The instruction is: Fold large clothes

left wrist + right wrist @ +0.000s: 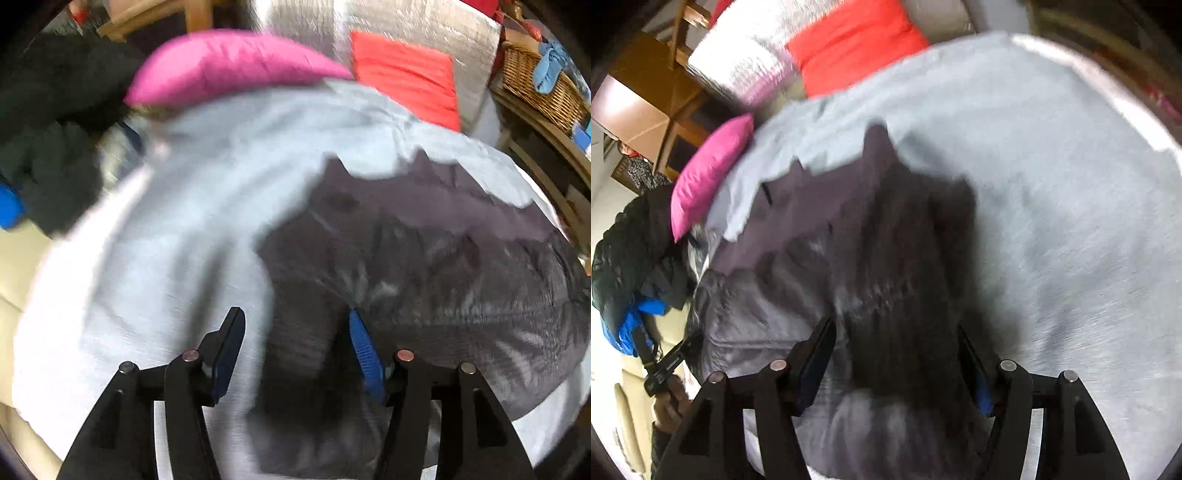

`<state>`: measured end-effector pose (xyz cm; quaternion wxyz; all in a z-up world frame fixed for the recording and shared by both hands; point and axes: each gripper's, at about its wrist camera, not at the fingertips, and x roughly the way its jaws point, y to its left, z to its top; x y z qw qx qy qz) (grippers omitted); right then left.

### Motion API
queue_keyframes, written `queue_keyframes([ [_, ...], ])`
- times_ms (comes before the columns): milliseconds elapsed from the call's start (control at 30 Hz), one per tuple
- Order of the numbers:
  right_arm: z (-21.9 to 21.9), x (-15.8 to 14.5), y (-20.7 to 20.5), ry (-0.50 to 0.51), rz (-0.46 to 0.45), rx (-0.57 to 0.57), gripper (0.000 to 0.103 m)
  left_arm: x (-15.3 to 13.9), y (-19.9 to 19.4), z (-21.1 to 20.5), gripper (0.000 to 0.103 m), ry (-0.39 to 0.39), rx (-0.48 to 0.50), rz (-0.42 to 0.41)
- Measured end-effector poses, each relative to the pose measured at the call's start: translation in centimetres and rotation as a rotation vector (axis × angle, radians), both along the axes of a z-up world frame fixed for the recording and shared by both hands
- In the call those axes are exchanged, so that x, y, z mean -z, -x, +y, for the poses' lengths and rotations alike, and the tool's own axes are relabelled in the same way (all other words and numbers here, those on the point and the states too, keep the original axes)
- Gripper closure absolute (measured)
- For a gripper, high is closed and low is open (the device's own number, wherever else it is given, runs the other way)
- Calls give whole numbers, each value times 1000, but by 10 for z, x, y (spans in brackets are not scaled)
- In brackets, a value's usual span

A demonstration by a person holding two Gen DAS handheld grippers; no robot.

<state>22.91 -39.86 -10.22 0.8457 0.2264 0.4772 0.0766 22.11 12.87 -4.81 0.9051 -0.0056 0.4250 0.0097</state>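
A dark grey garment (424, 258) lies spread on a light blue sheet (203, 221); it also shows in the right wrist view (820, 258). My left gripper (295, 325) is open, its blue-padded fingers standing to either side of a ribbed dark part of the garment just below it. My right gripper (897, 332) is open over a darker bunched part of the garment (908, 277), with cloth between the fingers. Both views are motion-blurred. In the right wrist view the left gripper (665, 365) shows at the lower left, held in a hand.
A pink cushion (229, 66) and a red cushion (406, 77) lie at the sheet's far edge. A dark coat pile (55, 147) sits at the left. A wicker basket (535, 81) stands on a shelf at the right. Wooden furniture (646, 92) stands behind.
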Motion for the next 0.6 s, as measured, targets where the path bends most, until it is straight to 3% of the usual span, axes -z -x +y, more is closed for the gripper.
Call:
queue_keyframes([
  [133, -3, -55, 25, 24, -114, 26, 35, -33, 18, 4, 42, -10, -34, -72],
  [267, 36, -79, 36, -29, -180, -59, 35, -40, 34, -36, 42, -13, 39, -124],
  [400, 75, -53, 29, -49, -157, -123, 34, -22, 36, -66, 37, 17, 72, -110],
  [533, 81, 5, 19, 31, -38, -84, 34, 34, 19, -79, 37, -41, 9, 40],
  [600, 77, 15, 21, 16, -70, -77, 34, 46, 19, -76, 37, -29, -10, 39],
])
